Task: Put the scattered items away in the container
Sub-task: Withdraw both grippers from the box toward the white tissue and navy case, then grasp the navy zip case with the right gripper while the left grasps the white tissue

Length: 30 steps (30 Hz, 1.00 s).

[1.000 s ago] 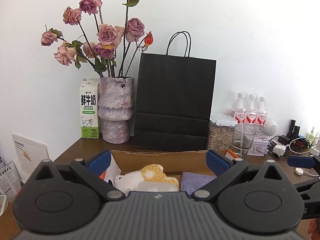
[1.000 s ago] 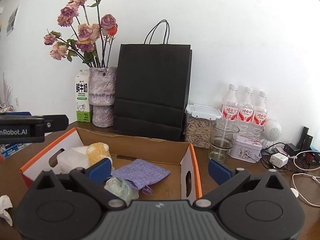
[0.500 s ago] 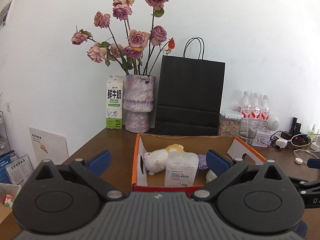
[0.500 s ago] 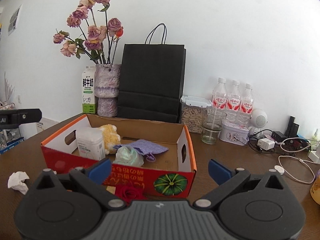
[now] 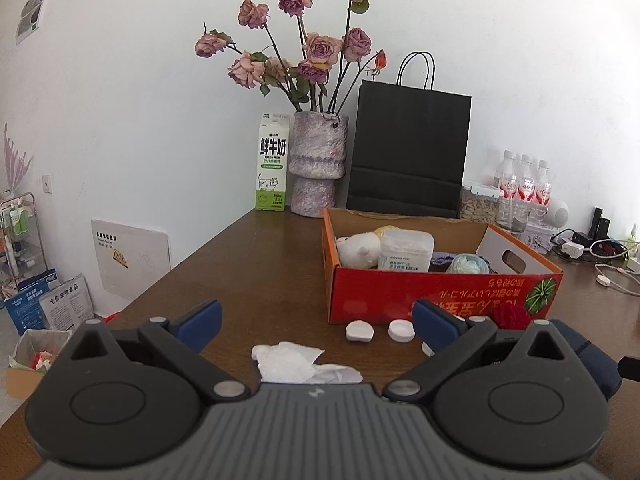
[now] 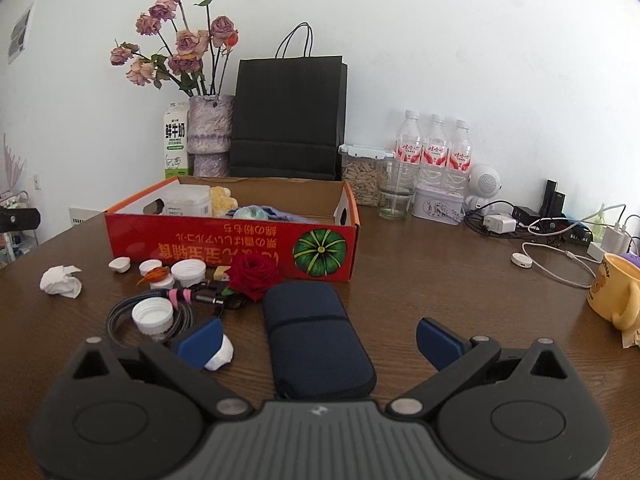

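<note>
Your right gripper [image 6: 318,338] hangs low over the brown wooden worktop [image 6: 440,280] with its jaws spread wide and holding nothing, and the dark navy soft fabric pouch [image 6: 316,336] lies lengthwise between them, just in front of the red cardboard box with the pumpkin print [image 6: 240,246]. That pouch looks padded and pliable, probably light, so take it across its narrow width near the middle, where the seam band runs; a grip near one end would likely let the rest sag and drag. Your left gripper [image 5: 316,322] is likewise wide open and empty, with the crumpled white tissue [image 5: 298,364] lying on the worktop between its jaws. The tissue should weigh next to nothing and crush readily, so close on the thick of the wad, not a loose corner that may tear or slip out. The small white plastic caps [image 6: 188,271] scattered near the box front are hard, smooth and shallow; pinch each across its rim, squarely, or it may skid away. The red fabric rose [image 6: 254,274] and the coiled grey braided cable [image 6: 120,314] are limp, so expect trailing ends to snag on the box wall. Already in the box sit a white plush toy [image 5: 358,250] and a translucent plastic tub [image 5: 406,250].
</note>
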Available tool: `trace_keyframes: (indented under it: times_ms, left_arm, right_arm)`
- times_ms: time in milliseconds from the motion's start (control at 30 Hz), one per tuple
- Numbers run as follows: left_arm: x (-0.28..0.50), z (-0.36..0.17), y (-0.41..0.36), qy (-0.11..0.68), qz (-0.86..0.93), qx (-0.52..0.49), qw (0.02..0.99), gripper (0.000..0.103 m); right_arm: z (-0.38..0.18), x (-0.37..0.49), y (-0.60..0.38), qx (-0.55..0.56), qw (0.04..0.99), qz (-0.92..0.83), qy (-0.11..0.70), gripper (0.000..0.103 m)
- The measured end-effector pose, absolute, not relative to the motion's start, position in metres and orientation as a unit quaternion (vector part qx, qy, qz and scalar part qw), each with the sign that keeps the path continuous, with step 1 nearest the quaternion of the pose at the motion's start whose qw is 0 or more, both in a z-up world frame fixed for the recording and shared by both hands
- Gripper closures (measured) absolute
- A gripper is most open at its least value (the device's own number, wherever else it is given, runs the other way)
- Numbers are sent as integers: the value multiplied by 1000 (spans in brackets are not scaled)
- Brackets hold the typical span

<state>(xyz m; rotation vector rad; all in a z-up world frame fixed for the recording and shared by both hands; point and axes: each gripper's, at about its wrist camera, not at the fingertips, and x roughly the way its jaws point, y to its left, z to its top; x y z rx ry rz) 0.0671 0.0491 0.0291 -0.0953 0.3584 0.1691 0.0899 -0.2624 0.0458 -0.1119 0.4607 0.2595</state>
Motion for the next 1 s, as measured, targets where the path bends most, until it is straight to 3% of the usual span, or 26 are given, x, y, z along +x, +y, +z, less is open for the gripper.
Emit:
trace_keyframes:
  times_ms: [500, 833, 933, 1000]
  left_arm:
    - [67, 14, 60, 208, 85, -55, 973, 0]
    - [65, 9, 76, 213, 101, -65, 970, 0]
    - [66, 8, 81, 216, 107, -73, 968, 0]
    - [67, 8, 82, 217, 110, -73, 967, 0]
  right_arm:
    - [33, 97, -230, -84, 952, 153, 250, 0]
    - [16, 170, -241, -68, 938, 119, 318, 0]
    - [11, 188, -239, -69, 935, 115, 329, 5]
    - [9, 196, -238, -66, 932, 116, 337, 17]
